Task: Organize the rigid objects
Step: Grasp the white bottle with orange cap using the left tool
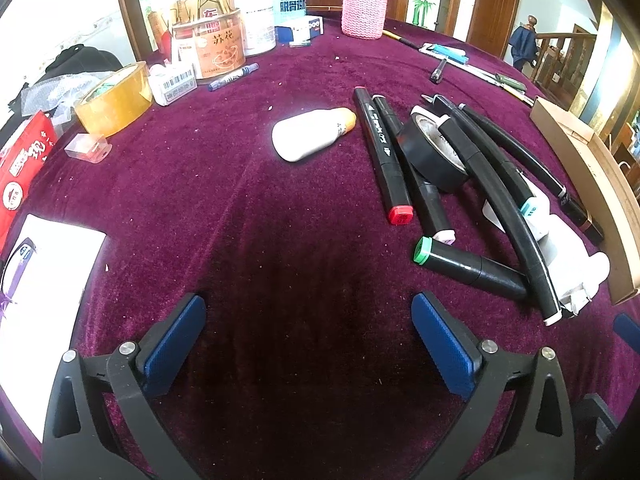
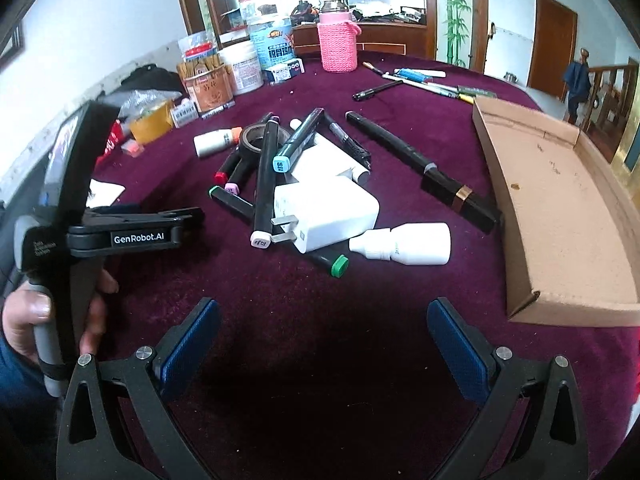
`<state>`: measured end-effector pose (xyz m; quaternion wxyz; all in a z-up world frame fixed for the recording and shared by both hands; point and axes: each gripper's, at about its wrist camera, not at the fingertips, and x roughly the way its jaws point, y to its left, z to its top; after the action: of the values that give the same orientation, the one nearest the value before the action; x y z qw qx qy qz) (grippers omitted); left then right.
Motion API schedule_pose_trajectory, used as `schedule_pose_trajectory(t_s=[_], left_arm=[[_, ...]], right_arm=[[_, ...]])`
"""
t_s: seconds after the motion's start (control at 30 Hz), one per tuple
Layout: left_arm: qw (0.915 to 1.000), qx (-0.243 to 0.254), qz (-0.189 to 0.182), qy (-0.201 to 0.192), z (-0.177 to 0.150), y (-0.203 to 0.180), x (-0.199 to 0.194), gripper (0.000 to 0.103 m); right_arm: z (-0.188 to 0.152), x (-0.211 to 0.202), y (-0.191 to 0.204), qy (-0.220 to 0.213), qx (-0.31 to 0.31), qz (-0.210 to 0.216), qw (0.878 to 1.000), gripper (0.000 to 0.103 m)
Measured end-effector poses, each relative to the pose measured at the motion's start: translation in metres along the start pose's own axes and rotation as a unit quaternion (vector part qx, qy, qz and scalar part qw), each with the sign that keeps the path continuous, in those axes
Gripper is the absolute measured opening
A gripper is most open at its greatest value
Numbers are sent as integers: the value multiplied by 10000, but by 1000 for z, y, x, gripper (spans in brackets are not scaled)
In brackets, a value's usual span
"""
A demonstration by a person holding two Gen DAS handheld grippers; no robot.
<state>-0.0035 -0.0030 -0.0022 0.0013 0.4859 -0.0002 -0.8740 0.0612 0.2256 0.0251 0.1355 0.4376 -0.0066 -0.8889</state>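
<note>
Right now I am watching both grippers hanging above the purple cloth, and the pile of markers is what everything is turning on. From the right gripper [image 2: 322,344] the clutter is lying straight ahead and near; the closest pieces are the small white dropper bottle [image 2: 404,245], lying on its side with its long axis running across my fingers, and the green-capped marker [image 2: 326,262] just beside it, slanting up to the left under the white charger block [image 2: 326,216]. The cardboard tray [image 2: 568,216] is sitting ahead and to the right of that gripper, apart from the pile, with nothing in it that I can see.

From the left gripper [image 1: 308,340] the same heap is lying ahead and off to the right: the red-capped marker [image 1: 384,156] is pointing almost straight away from me, so its long axis is running along the fingers rather than across them. The black tape roll [image 1: 434,148] is resting among the markers further out.

I am judging the right gripper as the nearer one to both pile and tray.

Both grippers are standing spread wide, blue pads well apart, holding nothing and touching nothing.
</note>
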Motion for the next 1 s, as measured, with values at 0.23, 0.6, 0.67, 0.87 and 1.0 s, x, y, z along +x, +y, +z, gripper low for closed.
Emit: schedule_pose_trajectory(t_s=[0.23, 0.6, 0.67, 0.87, 1.0], left_arm=[[9990, 342, -286, -80, 25, 14, -24, 83], [9894, 1404, -250, 283, 111, 3, 6, 83], [9892, 1411, -77, 399, 121, 2, 22, 79], [9834, 1614, -237, 792, 126, -3, 42, 65], [9812, 1681, -185, 933, 126, -11, 54, 40]], right_arm=[[-2, -10, -13, -293, 271, 500, 9980, 100], [-1, -13, -29, -417, 572, 857, 9938, 100], [-1, -13, -33, -407, 658, 930, 9927, 100], [-1, -13, -37, -411, 764, 954, 9917, 100], [-2, -13, -37, -411, 748, 933, 9920, 100]])
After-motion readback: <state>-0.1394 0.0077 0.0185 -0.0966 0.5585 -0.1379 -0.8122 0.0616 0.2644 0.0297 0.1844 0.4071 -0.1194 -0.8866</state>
